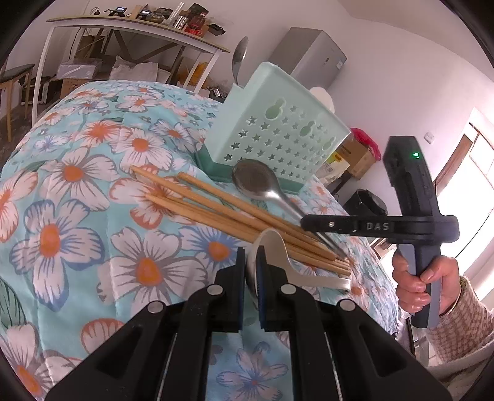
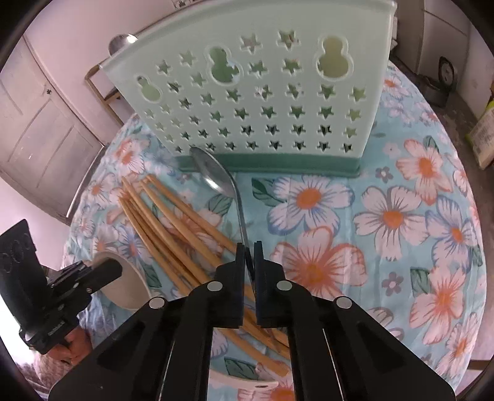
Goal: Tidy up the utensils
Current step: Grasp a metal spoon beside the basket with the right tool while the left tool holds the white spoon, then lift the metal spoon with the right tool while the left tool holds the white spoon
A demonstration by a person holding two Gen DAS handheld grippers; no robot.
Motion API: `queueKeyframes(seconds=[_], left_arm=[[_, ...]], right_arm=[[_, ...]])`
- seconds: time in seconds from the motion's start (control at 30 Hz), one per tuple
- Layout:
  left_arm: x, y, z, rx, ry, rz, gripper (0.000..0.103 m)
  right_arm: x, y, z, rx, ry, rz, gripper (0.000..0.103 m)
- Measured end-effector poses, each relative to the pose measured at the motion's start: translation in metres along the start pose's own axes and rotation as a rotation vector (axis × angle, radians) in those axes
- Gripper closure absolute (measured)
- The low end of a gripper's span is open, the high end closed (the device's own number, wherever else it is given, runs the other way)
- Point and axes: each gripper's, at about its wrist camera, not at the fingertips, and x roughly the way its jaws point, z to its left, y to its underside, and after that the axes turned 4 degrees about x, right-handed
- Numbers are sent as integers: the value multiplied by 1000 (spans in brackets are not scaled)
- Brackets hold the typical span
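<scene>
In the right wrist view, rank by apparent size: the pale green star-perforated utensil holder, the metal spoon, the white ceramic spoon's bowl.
1. Pale green star-perforated utensil holder, clearly largest.
2. Metal spoon and white ceramic spoon's bowl: unsure; the bowl is partly hidden by the left gripper.

A light-blue quilted cloth with white and orange flowers (image 1: 92, 191) covers the table. Behind it stands a white-framed shelf table cluttered with small items (image 1: 139, 27), beside a tall grey cabinet (image 1: 311, 55). Brown cardboard boxes (image 1: 355, 157) sit on the floor, and a white panelled door (image 2: 37, 123) is shut.
</scene>
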Motion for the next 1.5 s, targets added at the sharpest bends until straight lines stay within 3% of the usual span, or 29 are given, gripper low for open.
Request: queueKeyframes(seconds=[0.23,0.53,0.63,0.7,0.93,1.2,1.33,1.5], left_arm=[[0,1,1,1,-12,-3,97],[0,1,-1,8,-26,2,97],[2,1,-1,8,-31,8,97],[3,1,-1,5,-33,13,97],[7,1,0,0,-41,32,97],[11,1,2,-3,-55,52,97],[14,0,3,-11,-56,61,96],[15,0,4,-17,-60,64,96]], right_arm=[[-36,10,-20,49,-44,7,102],[-46,60,-61,166,-56,137,101],[-51,75,-68,167,-46,142,93],[-57,79,-70,158,-32,118,73],[-69,58,-89,173,-47,-14,63],[-28,25,-148,411,-271,-41,62],[-14,5,-148,399,-334,-34,67],[-10,-2,-127,286,-305,-18,69]])
